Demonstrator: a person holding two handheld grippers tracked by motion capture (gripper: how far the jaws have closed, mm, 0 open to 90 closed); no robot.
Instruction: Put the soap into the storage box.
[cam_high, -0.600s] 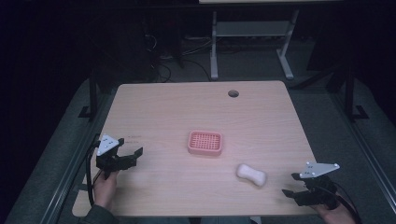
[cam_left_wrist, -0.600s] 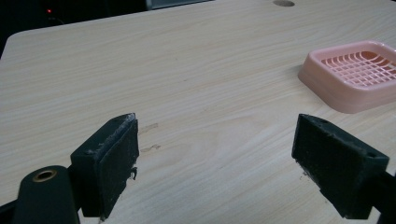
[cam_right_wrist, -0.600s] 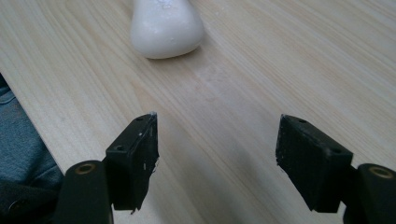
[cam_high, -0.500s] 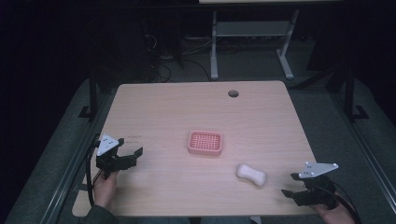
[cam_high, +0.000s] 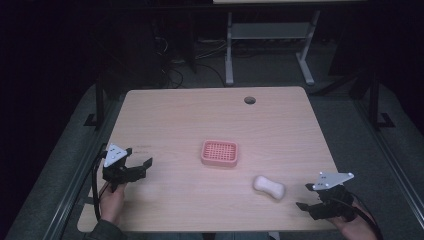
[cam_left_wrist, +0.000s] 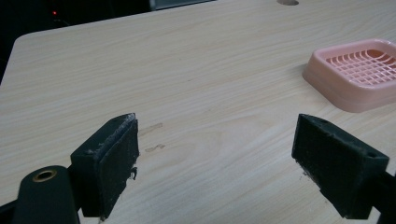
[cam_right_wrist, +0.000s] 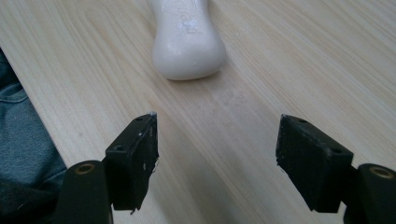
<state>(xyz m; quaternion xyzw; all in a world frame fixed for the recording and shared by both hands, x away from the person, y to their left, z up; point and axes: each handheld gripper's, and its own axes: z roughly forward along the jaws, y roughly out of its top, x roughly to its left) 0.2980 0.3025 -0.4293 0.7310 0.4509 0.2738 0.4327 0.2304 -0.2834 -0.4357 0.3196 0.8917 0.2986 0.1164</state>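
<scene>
We start from the white soap bar (cam_high: 269, 186), which lies flat on the table (cam_high: 175, 115) toward its near right part, well short of the pink soap dish (cam_high: 219, 153) that sits near the middle. The bar rests at a slant, one rounded end turned toward our right tool (cam_high: 312, 196), and we judge that this suits a grasp across its narrow waist. In the right gripper view the soap (cam_right_wrist: 187, 39) sits just ahead of the jaws, which stand wide apart with nothing between them, so the tool is lined up on it but not yet around it. We read the work in hand as picking the bar up and setting it in the dish, whose slotted bottom faces up and is bare.

Our left tool (cam_high: 142, 166) hovers low at the near left, well apart from the soap, jaws spread and holding nothing. Its view looks across the wood to the dish (cam_left_wrist: 357, 77) at the right. We take it to be waiting, perhaps ready to steady the dish.
</scene>
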